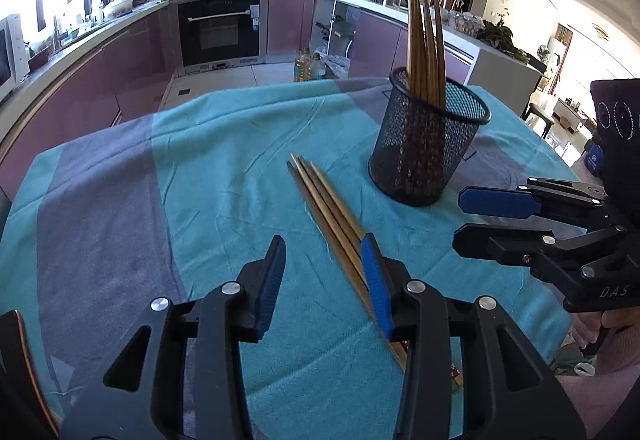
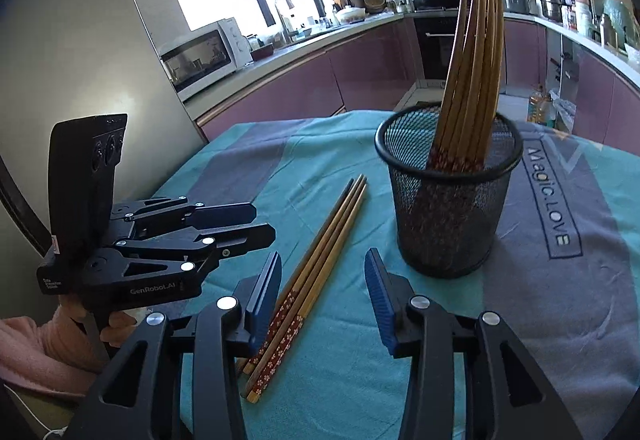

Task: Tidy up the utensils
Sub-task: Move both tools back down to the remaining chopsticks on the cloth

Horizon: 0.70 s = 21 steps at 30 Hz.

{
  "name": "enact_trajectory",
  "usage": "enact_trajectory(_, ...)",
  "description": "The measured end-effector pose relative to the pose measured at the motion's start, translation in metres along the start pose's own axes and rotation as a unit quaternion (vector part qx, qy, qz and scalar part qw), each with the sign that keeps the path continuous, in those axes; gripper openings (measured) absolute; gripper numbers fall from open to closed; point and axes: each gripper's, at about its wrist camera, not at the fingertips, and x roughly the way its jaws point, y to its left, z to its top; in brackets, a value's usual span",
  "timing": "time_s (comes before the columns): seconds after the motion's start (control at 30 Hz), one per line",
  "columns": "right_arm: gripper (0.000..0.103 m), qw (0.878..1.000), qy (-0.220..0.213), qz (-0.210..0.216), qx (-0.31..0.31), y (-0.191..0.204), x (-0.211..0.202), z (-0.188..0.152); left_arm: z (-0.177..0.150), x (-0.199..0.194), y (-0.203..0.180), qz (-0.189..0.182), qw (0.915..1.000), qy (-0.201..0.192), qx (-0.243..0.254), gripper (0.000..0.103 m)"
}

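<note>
Left wrist view looks down over a table [image 1: 120,168] draped in a teal and grey cloth, with a kitchen of purple cabinets and a black oven [image 1: 219,28] behind it. A bundle of loose chopsticks [image 1: 326,200] lies flat on the cloth near the middle of the table, thin tips pointing toward the far edge. The left gripper [image 1: 325,282] hangs over the near end of the bundle with its jaws apart; its right blue pad sits right against the sticks as seen from here, but nothing is pinched and the gap between the pads shows only cloth. Just beyond the bundle, toward the far right of the table, stands a black mesh cup [image 1: 430,144], upright, with more chopsticks leaning inside it. The right gripper [image 1: 466,216] comes in from the right edge, a hand [image 1: 592,328] under it. From the right wrist view, the right gripper [image 2: 322,294] is likewise spread, and the patterned red ends of the loose chopsticks [image 2: 316,268] lie between its pads, closer to the left one; I cannot tell whether they touch. The cup [image 2: 452,208] stands just beyond and to the right, apart from the bundle. The left gripper [image 2: 256,222] reaches in from the left, held by a hand [image 2: 116,328] with a pink sleeve [image 2: 44,352].
</note>
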Motion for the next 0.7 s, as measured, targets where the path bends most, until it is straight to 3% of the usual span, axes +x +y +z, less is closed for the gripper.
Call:
enact_trajectory(0.33,0.042,1.0,0.018,-0.001,0.018,-0.002,0.009,-0.007,-0.009,0.026,-0.005,-0.003,0.9991,0.042,-0.003,0.039)
enact_trajectory(0.7,0.042,0.999,0.027,0.001,0.023,-0.003,0.019,-0.01,-0.008,0.035,-0.007,0.013,0.9986,0.051,-0.006,0.04)
